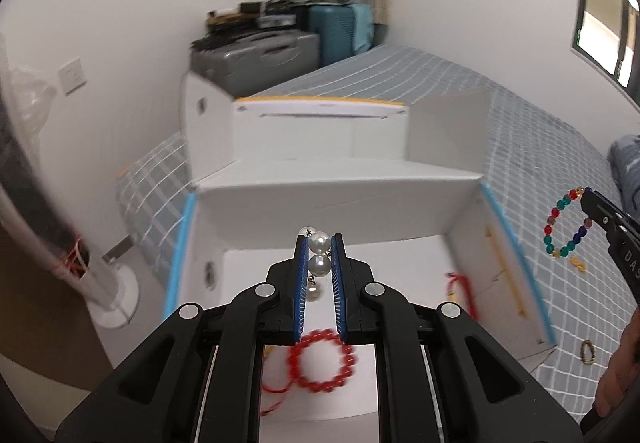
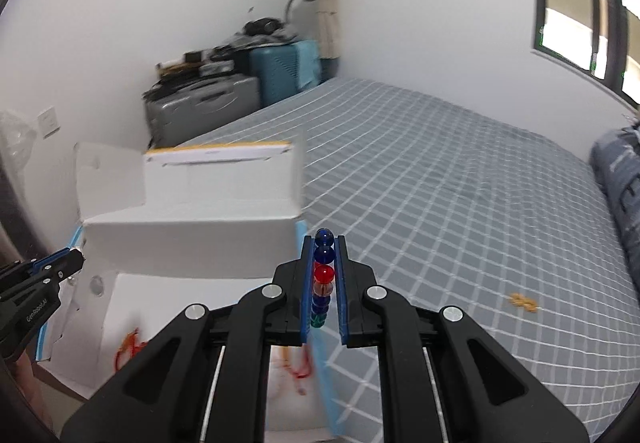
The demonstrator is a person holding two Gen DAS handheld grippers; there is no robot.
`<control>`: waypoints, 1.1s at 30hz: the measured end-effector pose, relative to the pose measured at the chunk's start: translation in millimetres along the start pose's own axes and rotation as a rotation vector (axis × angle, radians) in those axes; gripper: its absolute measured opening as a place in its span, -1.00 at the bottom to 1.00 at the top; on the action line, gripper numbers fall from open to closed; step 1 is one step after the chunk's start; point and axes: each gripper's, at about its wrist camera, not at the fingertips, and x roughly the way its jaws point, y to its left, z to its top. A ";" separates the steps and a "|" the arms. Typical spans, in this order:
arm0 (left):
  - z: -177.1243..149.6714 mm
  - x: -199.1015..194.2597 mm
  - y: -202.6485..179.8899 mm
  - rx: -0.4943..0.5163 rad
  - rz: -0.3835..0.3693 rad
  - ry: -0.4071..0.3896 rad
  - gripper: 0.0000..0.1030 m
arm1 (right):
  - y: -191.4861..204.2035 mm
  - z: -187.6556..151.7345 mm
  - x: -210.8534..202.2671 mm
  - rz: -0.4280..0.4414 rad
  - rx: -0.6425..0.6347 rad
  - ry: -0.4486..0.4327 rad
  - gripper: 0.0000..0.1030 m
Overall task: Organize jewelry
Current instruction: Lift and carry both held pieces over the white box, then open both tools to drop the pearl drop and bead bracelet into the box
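Observation:
My left gripper (image 1: 320,243) is shut on a white pearl bracelet (image 1: 320,264) and holds it above the open white box (image 1: 340,179). A red bead bracelet (image 1: 323,361) and red string pieces (image 1: 464,285) lie on the box floor. My right gripper (image 2: 324,241) is shut on a multicolour bead bracelet (image 2: 323,275), held over the box's right wall. In the left wrist view that bracelet (image 1: 566,225) hangs from the right gripper's tip (image 1: 588,199) above the bed. The left gripper (image 2: 76,261) shows at the left of the right wrist view.
The box sits on a grey checked bed (image 2: 460,203). Small gold pieces (image 2: 522,301) and a gold ring-shaped piece (image 1: 587,352) lie on the bed right of the box. Suitcases (image 2: 224,99) stand by the far wall. A white stand (image 1: 108,291) is at the left.

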 end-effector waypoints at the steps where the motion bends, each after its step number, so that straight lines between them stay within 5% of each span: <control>1: -3.4 1.9 7.1 -0.008 0.008 0.010 -0.79 | 7.3 -1.5 3.4 0.007 -0.009 0.006 -0.83; 12: -18.6 38.2 16.8 -0.027 0.005 0.118 -0.79 | 44.0 -25.4 45.8 0.054 -0.042 0.116 -0.82; 28: -26.1 91.8 17.8 -0.009 0.054 0.318 -0.79 | 64.2 -52.3 105.4 0.089 -0.073 0.418 -0.82; 33: -26.9 93.3 17.8 -0.011 0.048 0.324 -0.78 | 67.5 -55.0 103.9 0.094 -0.080 0.420 -0.82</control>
